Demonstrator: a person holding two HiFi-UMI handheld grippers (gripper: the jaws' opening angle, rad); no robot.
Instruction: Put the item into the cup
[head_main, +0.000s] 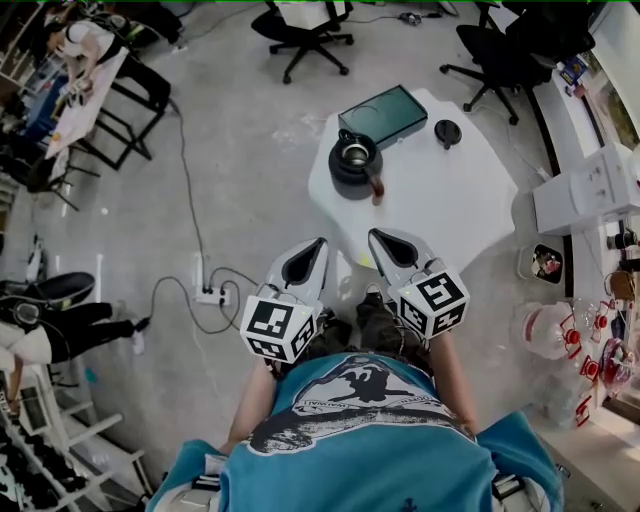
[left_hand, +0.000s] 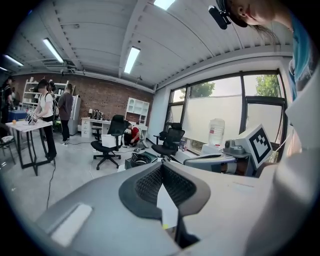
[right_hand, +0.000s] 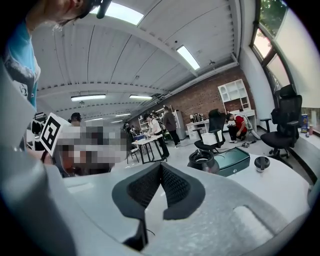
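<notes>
Head view: both grippers are held low, close to the person's (head_main: 360, 430) body and short of the surface's (head_main: 440, 215) near edge. The left gripper (head_main: 316, 248) and right gripper (head_main: 379, 240) are angled so that their tips lean toward each other, well short of the cup (head_main: 355, 162). The cup, black with a shiny inside, is seen standing upright on the surface toward its far left part, a brownish handle turned to the near side. A dark green box (head_main: 383, 113) lies flat just behind the cup, touching it or nearly so. The item (head_main: 447, 131), small, round and black, is set on the surface to the right of the cup and apart from it, beside the box's right end.

Over to the left gripper view: the ribbed pads (left_hand: 150, 185) are brought together at the tips, jaws pressed together, nothing pinched between them. Right gripper view, same story: pads (right_hand: 145, 187) meeting at the tips, jaws closed on nothing. Beyond them the cup is seen ahead, the box just to the right of it and the item further right again, all resting untouched on the surface.
</notes>
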